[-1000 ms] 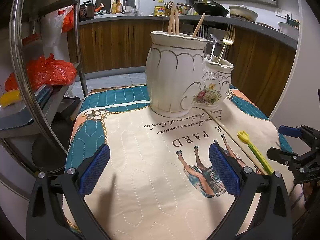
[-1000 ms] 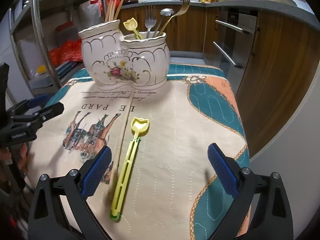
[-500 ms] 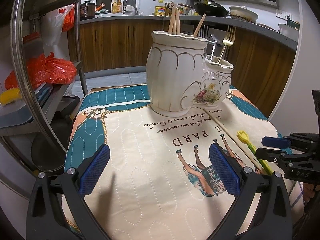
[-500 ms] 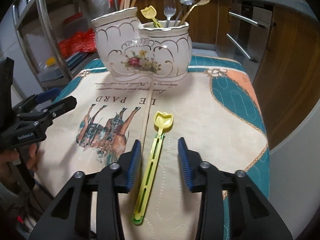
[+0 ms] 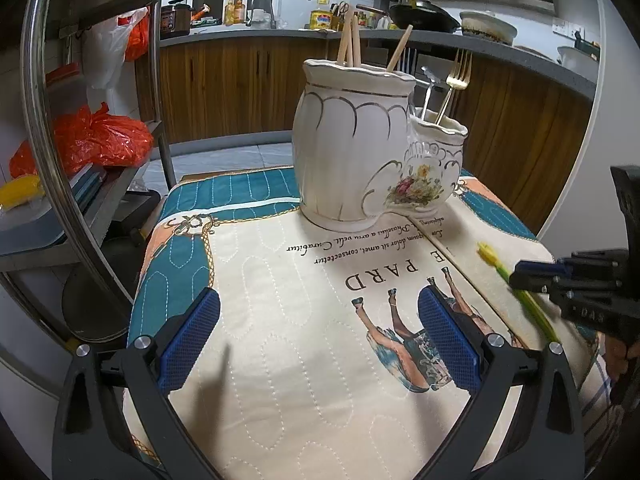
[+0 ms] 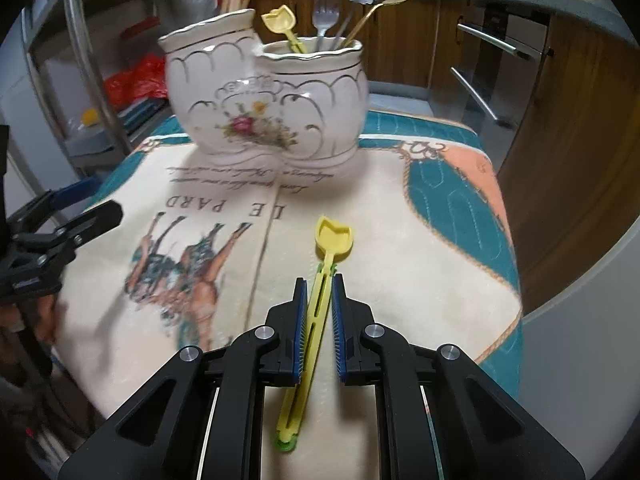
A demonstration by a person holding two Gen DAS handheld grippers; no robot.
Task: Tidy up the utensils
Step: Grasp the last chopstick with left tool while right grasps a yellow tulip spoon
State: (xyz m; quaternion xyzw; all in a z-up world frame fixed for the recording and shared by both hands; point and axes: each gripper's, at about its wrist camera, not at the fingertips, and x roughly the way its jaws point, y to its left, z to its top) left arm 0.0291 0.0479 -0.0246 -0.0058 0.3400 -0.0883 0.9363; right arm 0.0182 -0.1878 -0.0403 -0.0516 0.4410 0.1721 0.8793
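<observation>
Quilted cream and teal table cover [image 6: 448, 280] under everything, white two-pot ceramic utensil holder [image 6: 264, 108] at its far end, my left gripper [image 5: 318, 342] spread wide and empty at the left, my right gripper [image 6: 319, 320] just closing onto the yellow plastic tulip-tipped fork [image 6: 320, 280] lying near me, pads meeting its handle.

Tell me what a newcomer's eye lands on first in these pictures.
First, the white double ceramic holder at the far end of the printed cloth, chopsticks in one pot, forks in the other. Then the yellow utensil lying on the cloth, the right gripper closing around its handle.
</observation>
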